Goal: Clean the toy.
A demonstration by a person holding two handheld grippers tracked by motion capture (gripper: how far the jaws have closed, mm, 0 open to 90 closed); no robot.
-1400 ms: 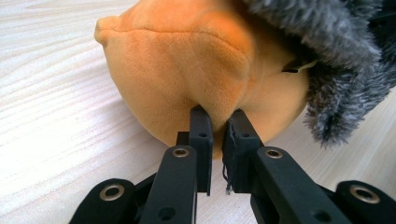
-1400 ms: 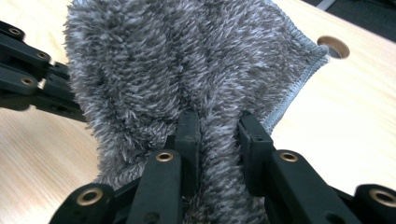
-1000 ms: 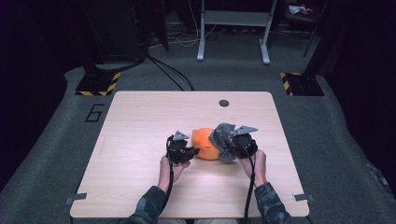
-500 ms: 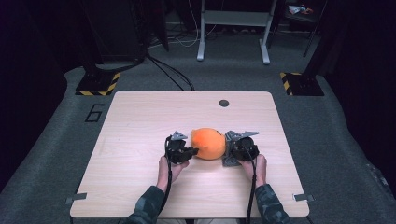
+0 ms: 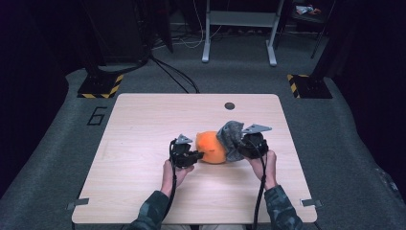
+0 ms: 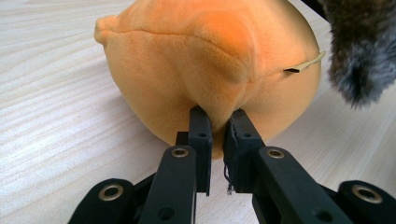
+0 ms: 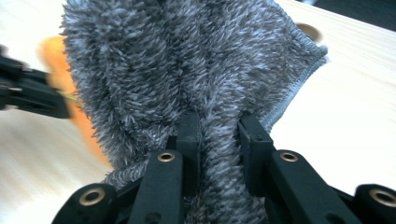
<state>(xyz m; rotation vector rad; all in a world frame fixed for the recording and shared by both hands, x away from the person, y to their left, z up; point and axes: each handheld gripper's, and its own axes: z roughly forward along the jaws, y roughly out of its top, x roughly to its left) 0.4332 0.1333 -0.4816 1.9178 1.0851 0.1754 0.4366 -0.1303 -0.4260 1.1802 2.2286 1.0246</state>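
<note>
Left gripper (image 6: 217,119) clamped on fold of orange plush (image 6: 210,60), plush resting on wooden surface (image 5: 143,120) near middle; right gripper (image 7: 217,123) pinching grey fuzzy cloth (image 7: 187,60), cloth draped against plush's right side

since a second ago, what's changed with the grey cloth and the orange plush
The right gripper swung the grey cloth off the orange plush half a second ago, then brought it back against the plush's right side. The left gripper stayed pinching the plush, which stayed put.
</note>
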